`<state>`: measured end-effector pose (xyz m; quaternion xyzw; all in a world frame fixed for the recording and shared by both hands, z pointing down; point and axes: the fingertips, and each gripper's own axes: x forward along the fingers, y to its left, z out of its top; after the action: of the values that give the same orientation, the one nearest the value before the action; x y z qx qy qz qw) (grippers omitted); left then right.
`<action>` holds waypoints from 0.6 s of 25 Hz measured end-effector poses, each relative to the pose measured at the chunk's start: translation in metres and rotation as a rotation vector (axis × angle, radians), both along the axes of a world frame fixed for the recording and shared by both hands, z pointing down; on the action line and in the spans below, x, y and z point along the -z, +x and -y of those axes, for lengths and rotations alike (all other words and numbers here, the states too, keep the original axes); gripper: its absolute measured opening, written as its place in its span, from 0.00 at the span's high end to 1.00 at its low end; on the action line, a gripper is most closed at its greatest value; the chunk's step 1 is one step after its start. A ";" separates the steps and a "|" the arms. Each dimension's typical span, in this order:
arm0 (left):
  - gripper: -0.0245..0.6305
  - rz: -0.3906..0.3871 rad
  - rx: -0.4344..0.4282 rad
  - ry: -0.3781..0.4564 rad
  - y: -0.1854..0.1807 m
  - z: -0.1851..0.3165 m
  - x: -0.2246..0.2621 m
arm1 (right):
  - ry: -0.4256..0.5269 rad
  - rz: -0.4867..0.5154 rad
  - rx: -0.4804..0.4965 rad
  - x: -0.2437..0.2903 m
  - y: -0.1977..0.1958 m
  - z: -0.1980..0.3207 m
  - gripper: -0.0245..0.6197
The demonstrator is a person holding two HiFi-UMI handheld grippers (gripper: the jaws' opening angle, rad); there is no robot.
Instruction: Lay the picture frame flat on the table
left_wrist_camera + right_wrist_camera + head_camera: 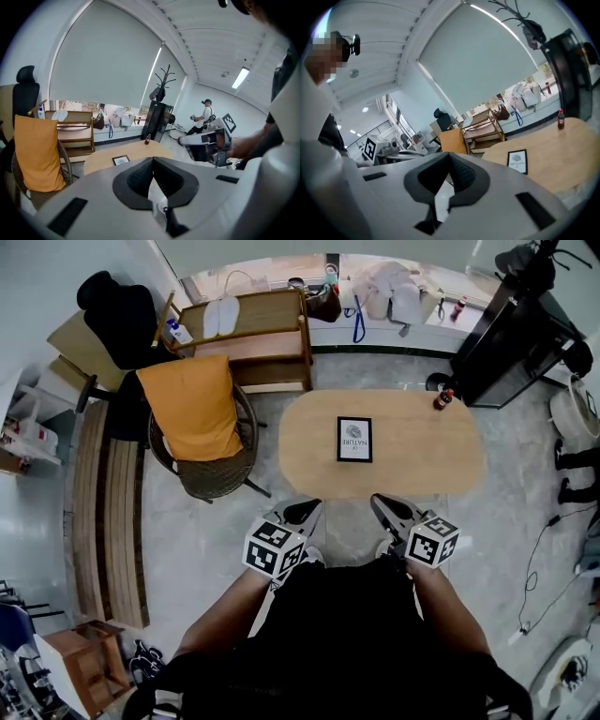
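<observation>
Claws pressed together and empty, left gripper (pixel 305 512) and right gripper (pixel 384 507) at lower centre; picture frame (pixel 354 439) looks flat on table (pixel 431 451), so I'd stay clear.

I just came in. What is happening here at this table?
A person stands before the oval table, holding the left tongs and the right tongs close to the body, both shut and empty. The picture frame lies flat on the table, and nothing touches it. A small bottle stands near the table's far right edge.

L tongs (pixel 307 509) & R tongs (pixel 381 502) both shut, empty.
</observation>
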<state>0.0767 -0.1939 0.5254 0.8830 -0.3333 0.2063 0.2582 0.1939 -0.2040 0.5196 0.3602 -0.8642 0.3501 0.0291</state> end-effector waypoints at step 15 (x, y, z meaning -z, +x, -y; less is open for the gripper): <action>0.95 0.033 0.088 0.026 0.088 -0.002 0.009 | 0.076 -0.112 0.120 0.010 0.086 -0.020 0.96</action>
<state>0.1642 -0.1915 0.5165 0.8673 -0.3787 0.2050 0.2498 0.2803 -0.1843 0.5094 0.3277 -0.8938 0.2941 0.0846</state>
